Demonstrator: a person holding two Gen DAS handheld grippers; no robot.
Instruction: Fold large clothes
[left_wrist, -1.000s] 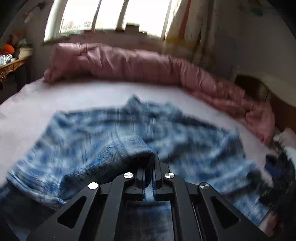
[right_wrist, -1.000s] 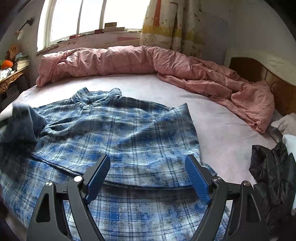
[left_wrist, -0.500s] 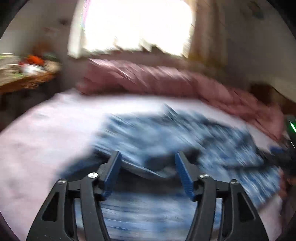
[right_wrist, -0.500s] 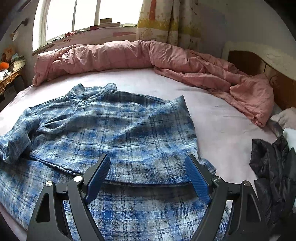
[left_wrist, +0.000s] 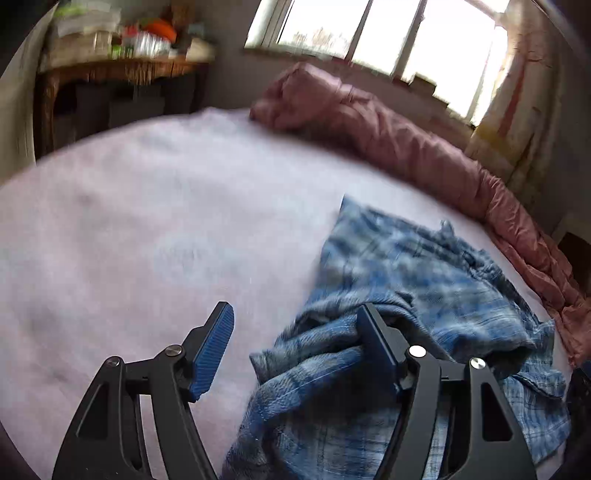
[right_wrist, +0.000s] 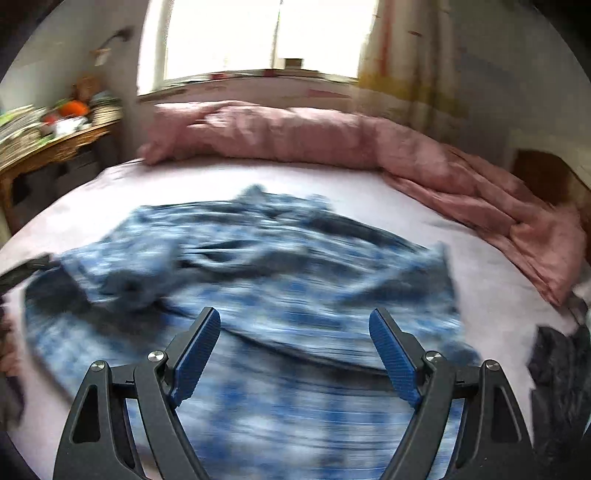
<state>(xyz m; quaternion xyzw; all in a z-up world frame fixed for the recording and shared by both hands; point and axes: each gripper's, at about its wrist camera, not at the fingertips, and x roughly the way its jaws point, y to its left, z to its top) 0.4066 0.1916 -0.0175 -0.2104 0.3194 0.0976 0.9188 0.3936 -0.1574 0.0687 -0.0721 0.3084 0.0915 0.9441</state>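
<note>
A blue plaid shirt (left_wrist: 424, 266) lies spread on the pale pink bed sheet (left_wrist: 147, 221), one sleeve bunched up at its left side. My left gripper (left_wrist: 295, 310) hangs open over that left edge. Its right finger sits against the crumpled sleeve and its left finger is over bare sheet; the pads press on nothing. In the right wrist view the shirt (right_wrist: 295, 258) is blurred by motion. My right gripper (right_wrist: 293, 314) stands wide open above the shirt's lower part with nothing between its fingers.
A rumpled pink duvet (right_wrist: 295, 133) runs along the far and right sides of the bed. A cluttered wooden side table (left_wrist: 110, 70) stands at the far left by the window. Dark clothing (right_wrist: 557, 369) lies at the bed's right edge.
My left gripper was shut on the sleeve, then opened, let it drop, and swung left toward the bare sheet. My right gripper stayed open and shifted, blurring its view.
</note>
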